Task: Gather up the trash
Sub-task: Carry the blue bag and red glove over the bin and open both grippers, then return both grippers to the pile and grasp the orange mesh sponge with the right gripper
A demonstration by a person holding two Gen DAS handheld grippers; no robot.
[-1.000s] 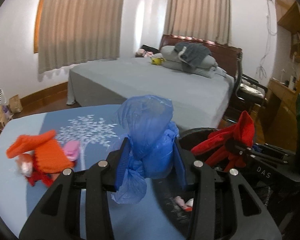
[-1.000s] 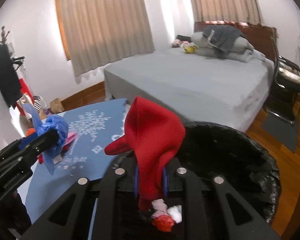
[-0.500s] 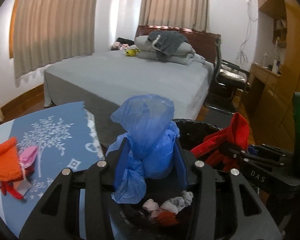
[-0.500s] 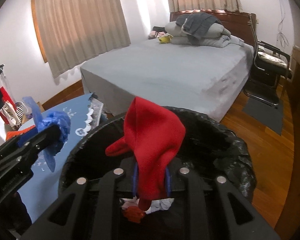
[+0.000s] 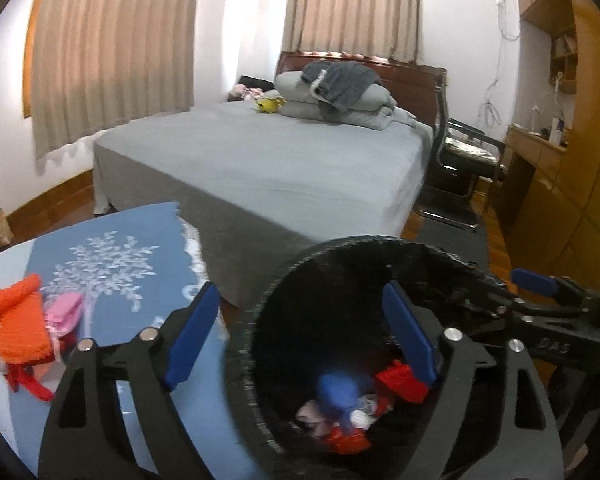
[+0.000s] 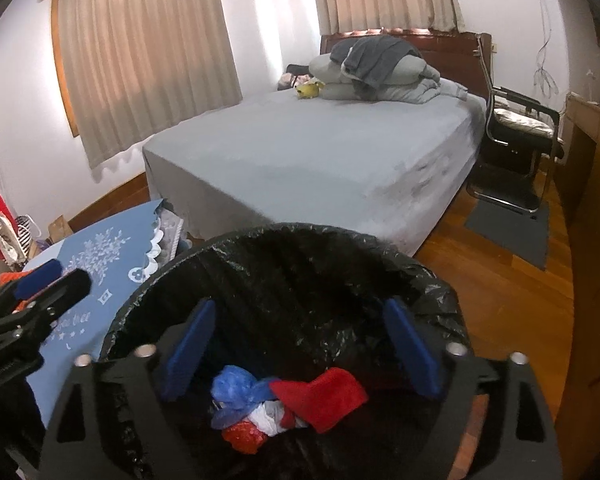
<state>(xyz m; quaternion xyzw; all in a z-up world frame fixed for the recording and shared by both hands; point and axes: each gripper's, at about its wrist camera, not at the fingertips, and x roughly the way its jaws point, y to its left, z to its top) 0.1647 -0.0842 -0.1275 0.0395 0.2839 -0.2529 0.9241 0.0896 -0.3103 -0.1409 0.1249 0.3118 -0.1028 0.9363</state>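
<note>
Now both of my grippers hang over the black-lined trash bin [image 6: 300,280], and both stand spread wide with nothing between their blue pads. Through the left wrist camera, my left gripper [image 5: 300,336] straddles the bin's near-left rim [image 5: 252,344]: one blue pad [image 5: 190,336] sits at 9 o'clock over the blue tablecloth [image 5: 112,264], the other inside the bin at 3 o'clock. Down at 6 o'clock in that view the blue plastic bag [image 5: 338,394] lies blurred on the heap, with the red cloth [image 5: 400,384] just to its right. Through the right wrist camera, my right gripper [image 6: 300,344] frames the same heap; the blue bag [image 6: 236,390] lies at 7 o'clock, touching the red cloth [image 6: 320,398] at 5 o'clock, with white and red scraps [image 6: 260,420] under them. My left gripper [image 6: 36,284] shows at 9 o'clock in this view. On the tablecloth at 9 o'clock of the left view, an orange cloth [image 5: 14,328] and a pink piece [image 5: 64,312] lie touching. A grey bed [image 6: 320,152] fills 12 o'clock.
</note>
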